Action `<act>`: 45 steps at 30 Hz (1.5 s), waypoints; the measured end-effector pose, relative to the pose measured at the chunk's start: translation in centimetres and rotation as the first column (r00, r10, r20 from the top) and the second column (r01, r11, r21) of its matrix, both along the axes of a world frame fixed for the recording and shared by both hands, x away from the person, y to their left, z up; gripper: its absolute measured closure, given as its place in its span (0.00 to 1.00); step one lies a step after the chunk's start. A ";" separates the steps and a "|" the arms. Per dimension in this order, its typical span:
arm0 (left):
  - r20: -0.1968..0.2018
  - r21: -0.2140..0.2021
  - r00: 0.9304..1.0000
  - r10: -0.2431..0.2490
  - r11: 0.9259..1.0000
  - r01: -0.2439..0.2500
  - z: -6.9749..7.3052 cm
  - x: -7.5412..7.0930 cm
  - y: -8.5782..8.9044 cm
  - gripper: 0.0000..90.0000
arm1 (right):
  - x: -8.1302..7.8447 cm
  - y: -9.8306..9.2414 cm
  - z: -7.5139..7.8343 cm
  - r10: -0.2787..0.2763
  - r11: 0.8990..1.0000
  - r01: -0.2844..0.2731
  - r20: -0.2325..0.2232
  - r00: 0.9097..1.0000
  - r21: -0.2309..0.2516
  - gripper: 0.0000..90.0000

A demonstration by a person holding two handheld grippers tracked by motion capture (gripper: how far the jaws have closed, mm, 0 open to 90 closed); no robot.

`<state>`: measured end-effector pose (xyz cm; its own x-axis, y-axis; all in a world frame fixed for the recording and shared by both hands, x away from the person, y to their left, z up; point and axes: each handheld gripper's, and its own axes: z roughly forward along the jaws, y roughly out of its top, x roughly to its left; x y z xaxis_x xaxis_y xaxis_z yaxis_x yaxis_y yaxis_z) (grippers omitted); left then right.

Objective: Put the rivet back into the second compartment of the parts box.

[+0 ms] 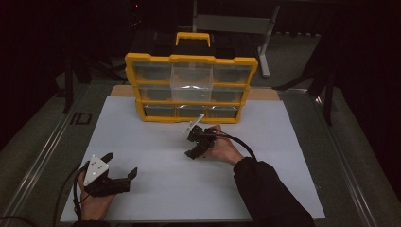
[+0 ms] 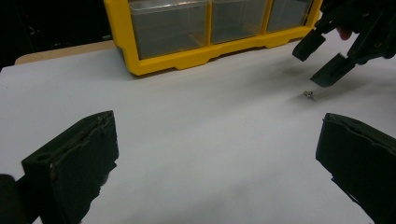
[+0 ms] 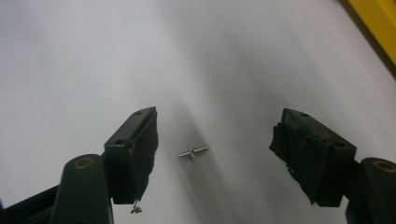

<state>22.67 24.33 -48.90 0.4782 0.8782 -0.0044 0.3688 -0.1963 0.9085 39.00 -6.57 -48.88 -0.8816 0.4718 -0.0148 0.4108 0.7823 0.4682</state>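
- High view: our right gripper (image 1: 195, 142) hangs low over the white board (image 1: 156, 189), just in front of the yellow drawer box (image 1: 191, 87), with its fingers apart and pointing down at the board. Our left gripper (image 1: 118, 168) rests near the board's near corner, fingers also apart and holding nothing; we should leave it parked.
- Left gripper view: beyond our own wide-spread fingers (image 2: 74, 158), the small screw (image 2: 308, 94) lies on the board just below the right gripper's fingertips (image 2: 334, 70), not yet touched.
- Right gripper view: the screw (image 3: 194, 151) lies flat between the fingers (image 3: 135, 144), nearer the left-hand one. We would do well to shift slightly so it sits midway, sink until the tips nearly graze the board, then close slowly across its shaft so it cannot roll or flick away.
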 end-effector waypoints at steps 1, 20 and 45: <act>0.000 0.000 1.000 0.000 1.000 0.000 0.0 0.0 0.0 0.00 | 0.0 0.1 -0.2 -0.007 1.000 0.007 -0.001 1.000 -0.002 0.34; -0.001 0.001 1.000 0.001 1.000 0.000 0.0 0.0 0.0 0.00 | 0.4 -0.4 -2.1 -0.022 0.999 0.021 -0.054 0.998 -0.030 0.60; 0.000 0.002 1.000 0.000 1.000 0.000 0.0 0.0 0.0 0.00 | 0.3 -1.2 -1.7 -0.005 0.997 -0.003 -0.107 0.994 -0.076 0.92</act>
